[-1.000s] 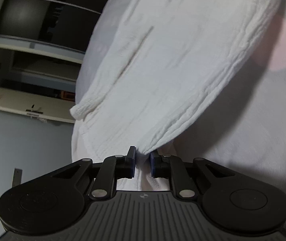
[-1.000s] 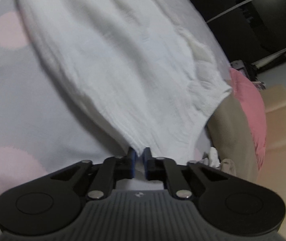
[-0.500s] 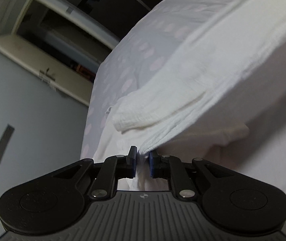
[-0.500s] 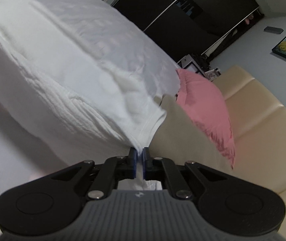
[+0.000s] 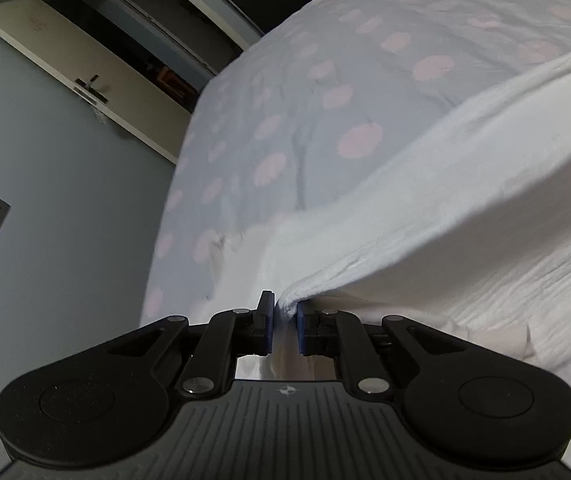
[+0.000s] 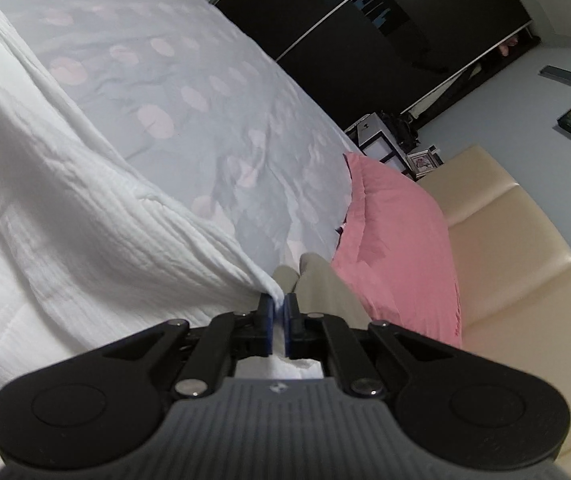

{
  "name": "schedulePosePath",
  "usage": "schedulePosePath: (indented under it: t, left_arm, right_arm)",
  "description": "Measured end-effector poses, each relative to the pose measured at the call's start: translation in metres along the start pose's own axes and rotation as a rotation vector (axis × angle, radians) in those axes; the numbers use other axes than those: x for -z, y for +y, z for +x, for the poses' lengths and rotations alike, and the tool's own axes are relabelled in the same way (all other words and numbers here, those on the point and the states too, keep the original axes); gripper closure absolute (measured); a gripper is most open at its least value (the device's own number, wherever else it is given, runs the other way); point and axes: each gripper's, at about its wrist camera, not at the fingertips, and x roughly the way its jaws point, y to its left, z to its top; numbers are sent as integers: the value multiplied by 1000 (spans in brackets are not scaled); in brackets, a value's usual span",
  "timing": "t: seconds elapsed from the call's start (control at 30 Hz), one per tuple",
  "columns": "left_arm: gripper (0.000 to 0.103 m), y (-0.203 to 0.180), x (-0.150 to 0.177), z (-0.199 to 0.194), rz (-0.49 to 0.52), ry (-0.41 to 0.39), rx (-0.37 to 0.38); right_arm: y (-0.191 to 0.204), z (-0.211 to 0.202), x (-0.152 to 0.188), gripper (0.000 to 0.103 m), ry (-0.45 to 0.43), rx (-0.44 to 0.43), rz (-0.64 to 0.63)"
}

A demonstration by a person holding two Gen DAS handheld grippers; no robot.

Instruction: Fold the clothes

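Note:
A white crinkled garment (image 5: 465,208) hangs stretched above the bed, its edge running up and to the right in the left wrist view. My left gripper (image 5: 285,316) is shut on a bunched corner of it between the blue pads. In the right wrist view the same white garment (image 6: 57,208) spreads to the left, and my right gripper (image 6: 279,312) is shut on its other corner. A lower layer of the cloth lies on the bed beneath both grippers.
The bed (image 5: 325,92) carries a pale grey sheet with pink dots. A pink pillow (image 6: 397,232) and a beige garment (image 6: 325,288) lie by the cream headboard (image 6: 525,248). A shelf unit (image 5: 97,72) stands beyond the bed's far edge, dark wardrobe doors (image 6: 365,20) behind.
Both grippers rose and swung across with the garment's corners held. The cloth that filled the views now hangs lower, and the dotted sheet, pillow and headboard have come into sight.

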Motion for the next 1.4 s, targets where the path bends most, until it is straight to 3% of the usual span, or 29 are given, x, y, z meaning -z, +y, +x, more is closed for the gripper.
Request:
schedulePosePath:
  t: [0.23, 0.37, 0.5, 0.67, 0.73, 0.8, 0.83, 0.87, 0.93, 1.17, 1.4]
  left_arm:
    - [94, -19, -42, 47, 41, -41, -67]
    - [94, -36, -52, 75, 76, -20, -98]
    - [94, -48, -58, 91, 62, -57, -127]
    - [88, -40, -51, 106, -30, -44, -18]
    - [75, -28, -45, 106, -87, -47, 30]
    - [63, -13, -38, 98, -137, -68, 56]
    - [58, -6, -35, 93, -163, -80, 69]
    - [56, 1, -32, 88, -186, -89, 81]
    - [47, 14, -28, 79, -216, -103, 97]
    - [39, 29, -22, 52, -189, -120, 136]
    - [34, 28, 0, 30, -162, -84, 158]
  right_arm:
    - [13, 67, -21, 98, 94, 5, 11]
    - [19, 99, -29, 98, 128, 23, 39]
    - [32, 123, -36, 98, 154, 59, 24]
    - [41, 141, -33, 97, 191, 26, 75]
    - [41, 141, -31, 95, 186, -5, 108]
    - [39, 139, -27, 83, 186, -30, 132]
    - [36, 135, -25, 67, 175, -31, 141]
    - [34, 131, -23, 60, 161, -31, 150]
    - [29, 121, -19, 58, 148, -37, 169]
    - [15, 75, 9, 54, 125, -76, 241]
    - [27, 30, 46, 53, 145, -198, 277]
